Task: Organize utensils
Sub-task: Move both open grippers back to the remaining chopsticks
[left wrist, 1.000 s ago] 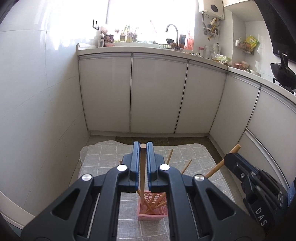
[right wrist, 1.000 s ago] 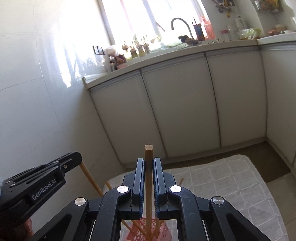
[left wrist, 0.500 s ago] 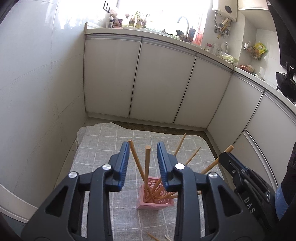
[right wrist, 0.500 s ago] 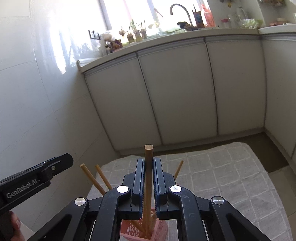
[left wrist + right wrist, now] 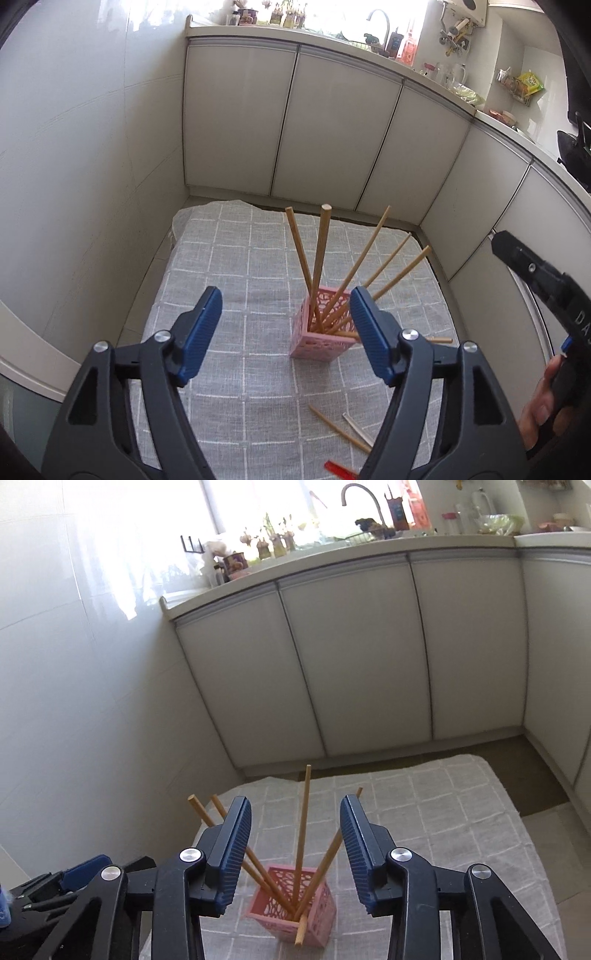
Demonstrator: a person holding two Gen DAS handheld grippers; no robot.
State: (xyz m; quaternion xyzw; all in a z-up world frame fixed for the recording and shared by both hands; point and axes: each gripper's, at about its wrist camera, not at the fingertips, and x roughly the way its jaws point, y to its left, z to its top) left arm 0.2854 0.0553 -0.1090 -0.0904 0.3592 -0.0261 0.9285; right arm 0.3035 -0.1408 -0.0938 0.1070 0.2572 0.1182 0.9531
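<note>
1. While the pink holder stands on the grey checked cloth, we see the left gripper above and just short of it, jaws spread wide after just opening, with nothing pressed between the pads.
2. We see several wooden chopsticks standing tilted in the holder, fanning out ahead of the left gripper; the holder sits nearer this gripper's right finger.
3. Below and to the right of the left gripper, we see a loose chopstick lying flat on the cloth, with a pale utensil beside it and a red item at the frame's bottom edge.
4. From the right wrist view, we see the right gripper with jaws that have just been opening; an upright chopstick stands in the gap, touching neither pad.
5. The holder sits straight beneath the right gripper, and white cabinets lie beyond it.
6. At the left gripper's far right, a hand holds the other gripper.
</note>
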